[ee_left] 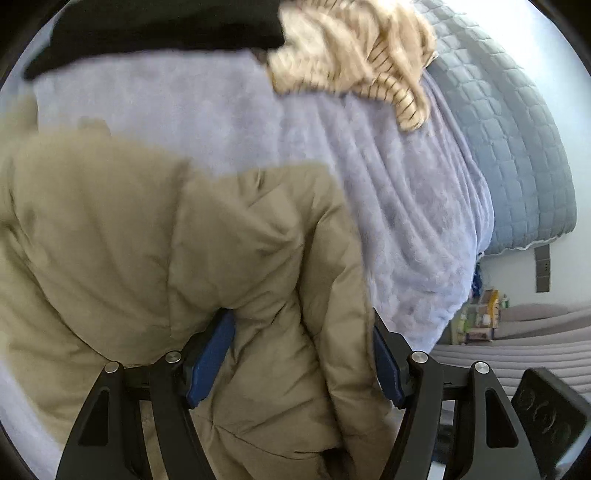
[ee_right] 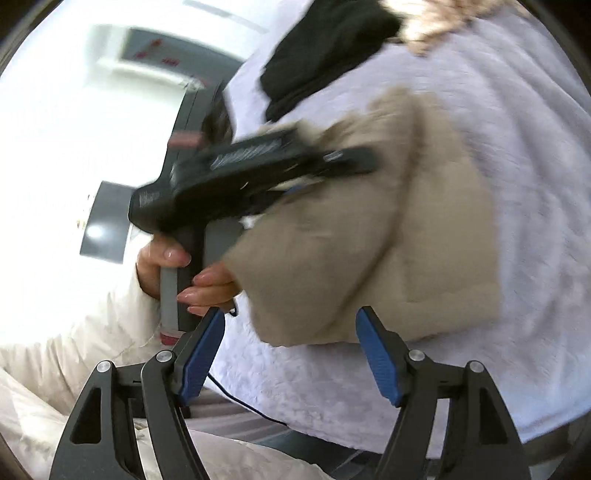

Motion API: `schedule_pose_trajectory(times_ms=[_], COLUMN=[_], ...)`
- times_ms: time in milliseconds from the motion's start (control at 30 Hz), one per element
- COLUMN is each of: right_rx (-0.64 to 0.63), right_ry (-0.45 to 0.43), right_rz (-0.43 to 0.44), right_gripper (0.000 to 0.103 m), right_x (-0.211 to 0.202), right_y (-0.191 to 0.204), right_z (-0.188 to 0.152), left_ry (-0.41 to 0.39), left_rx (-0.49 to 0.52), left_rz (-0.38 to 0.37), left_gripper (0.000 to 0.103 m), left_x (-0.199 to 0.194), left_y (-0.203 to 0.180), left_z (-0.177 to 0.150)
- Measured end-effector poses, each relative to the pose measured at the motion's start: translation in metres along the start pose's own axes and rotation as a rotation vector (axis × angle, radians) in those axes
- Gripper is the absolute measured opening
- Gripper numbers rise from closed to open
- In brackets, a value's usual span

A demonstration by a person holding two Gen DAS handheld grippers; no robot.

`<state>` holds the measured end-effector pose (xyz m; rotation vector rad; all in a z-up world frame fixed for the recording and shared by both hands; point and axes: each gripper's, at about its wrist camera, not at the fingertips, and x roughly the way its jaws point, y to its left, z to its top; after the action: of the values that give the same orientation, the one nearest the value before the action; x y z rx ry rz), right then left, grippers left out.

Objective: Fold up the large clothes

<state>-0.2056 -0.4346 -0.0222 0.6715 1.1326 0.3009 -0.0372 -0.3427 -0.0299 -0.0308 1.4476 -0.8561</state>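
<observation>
Nearest the left wrist camera, the left gripper [ee_left: 301,354] is standing with its blue pads spread apart, and a puffy fold of the khaki padded jacket [ee_left: 147,240] is bulging up between them. Whether the pads are pressing that fold is not clear.

The jacket is lying on a pale lilac fleece blanket [ee_left: 406,221], which is covering the bed. Beyond the jacket, at the blanket's far edge, a black garment [ee_left: 147,33] is lying flat, and a crumpled cream striped garment [ee_left: 351,55] is sitting just beside it. Past the blanket, a grey-blue quilted cover [ee_left: 509,140] is showing.

In the right wrist view, the right gripper [ee_right: 290,350] is hanging with its jaws wide and nothing between them, near the jacket's edge. Just beyond it, a hand [ee_right: 173,266] in a cream sleeve is gripping the left gripper's handle, above the jacket.
</observation>
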Motion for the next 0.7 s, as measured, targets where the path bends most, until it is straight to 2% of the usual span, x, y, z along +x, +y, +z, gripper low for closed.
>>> schedule_pose_trajectory(times_ms=[100,167,200,233,267,367,467,567,700], right_rx=[-0.007,0.014,0.03,0.045,0.056,0.043,0.033,0.061,0.123], right_ry=[-0.005,-0.034,-0.055,-0.063,-0.072,-0.135,-0.154,-0.136,-0.13], right_rz=[-0.111,-0.155,-0.174,-0.21,-0.253,-0.314,-0.36,-0.395,-0.454], right_gripper=[0.077,0.073,0.063,0.024,0.014,0.009,0.008,0.008,0.008], right_x=[0.01,0.013,0.014,0.015,0.014,-0.002,-0.017,-0.02,-0.031], right_y=[0.002,-0.002,-0.004,-0.005,-0.007,-0.009,-0.016,-0.028,-0.053], right_z=[-0.009,-0.01,-0.008,-0.006,-0.005,-0.007,-0.018,-0.021,-0.033], left_ry=[-0.183,-0.275,-0.307,-0.333,-0.336,-0.315,-0.303,-0.299,-0.309], left_rx=[0.067,0.063,0.046,0.012,-0.017,-0.104,-0.15,-0.125,-0.022], left_rz=[0.109,0.195,0.235,0.287,0.323,0.439,0.424,0.403,0.423], left_gripper=[0.071,0.071,0.071,0.071,0.071,0.071,0.071,0.071,0.071], left_x=[-0.05,-0.076,-0.087,-0.095,-0.098,-0.093,-0.078,-0.056,-0.025], left_y=[-0.003,0.012,0.024,0.045,0.062,0.11,0.13,0.116,0.074], left_z=[-0.005,-0.009,-0.01,-0.01,-0.01,-0.007,-0.004,0.006,0.021])
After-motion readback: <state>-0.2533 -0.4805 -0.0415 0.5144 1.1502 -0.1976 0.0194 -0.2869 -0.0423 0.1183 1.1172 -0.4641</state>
